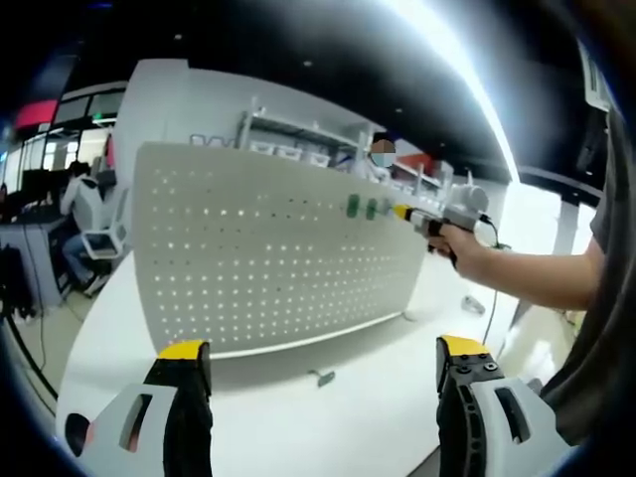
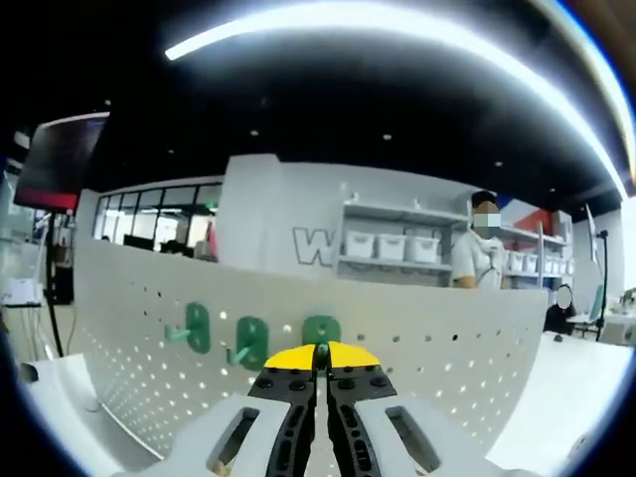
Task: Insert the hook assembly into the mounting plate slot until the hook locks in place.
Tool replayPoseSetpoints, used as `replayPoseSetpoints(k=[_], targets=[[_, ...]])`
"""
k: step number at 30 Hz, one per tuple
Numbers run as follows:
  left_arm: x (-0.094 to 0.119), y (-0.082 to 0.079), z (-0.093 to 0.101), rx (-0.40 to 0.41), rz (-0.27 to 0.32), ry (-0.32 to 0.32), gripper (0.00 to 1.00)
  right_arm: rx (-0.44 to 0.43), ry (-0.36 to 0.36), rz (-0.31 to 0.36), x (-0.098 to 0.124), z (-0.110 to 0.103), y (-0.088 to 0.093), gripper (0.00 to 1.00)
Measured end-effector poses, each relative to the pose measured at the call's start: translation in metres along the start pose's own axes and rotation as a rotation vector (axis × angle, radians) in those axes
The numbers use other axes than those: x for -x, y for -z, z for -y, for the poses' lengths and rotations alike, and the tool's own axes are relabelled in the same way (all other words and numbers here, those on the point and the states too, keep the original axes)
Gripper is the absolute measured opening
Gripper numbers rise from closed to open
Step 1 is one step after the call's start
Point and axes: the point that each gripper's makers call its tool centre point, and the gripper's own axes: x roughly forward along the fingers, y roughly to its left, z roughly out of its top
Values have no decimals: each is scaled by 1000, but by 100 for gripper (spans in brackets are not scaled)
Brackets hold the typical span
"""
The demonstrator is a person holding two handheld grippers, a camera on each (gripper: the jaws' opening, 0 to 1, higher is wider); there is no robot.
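A white perforated mounting plate [image 1: 258, 258] stands upright on the white table; in the right gripper view it is the pegboard [image 2: 447, 358]. Two green hook assemblies [image 2: 197, 326] [image 2: 249, 341] hang on it side by side, seen from the left gripper view as green hooks [image 1: 352, 206] [image 1: 371, 209]. A third green hook [image 2: 321, 330] sits against the board right at my right gripper [image 2: 320, 356], whose jaws are shut on its prong. That right gripper [image 1: 402, 212] reaches the board from the right, held by a hand. My left gripper [image 1: 323, 353] hangs back, open and empty.
A small metal hook [image 1: 321, 378] lies on the table [image 1: 378, 397] in front of the board. Another small part [image 1: 474, 303] lies further right. Shelving with white bins [image 2: 388, 245] stands behind, a person beside it. Someone sits at a desk [image 1: 84, 214] at far left.
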Motion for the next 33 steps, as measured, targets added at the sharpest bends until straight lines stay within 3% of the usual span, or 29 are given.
replayPoseSetpoints(k=[15,33], targets=[[-1,-4,-2,-9,2,-2,95,-26,14,73,-2,0,4,0],[-2,0,-5,-9,-11,-11,94,-5,27,66,-3,-4,12,0]])
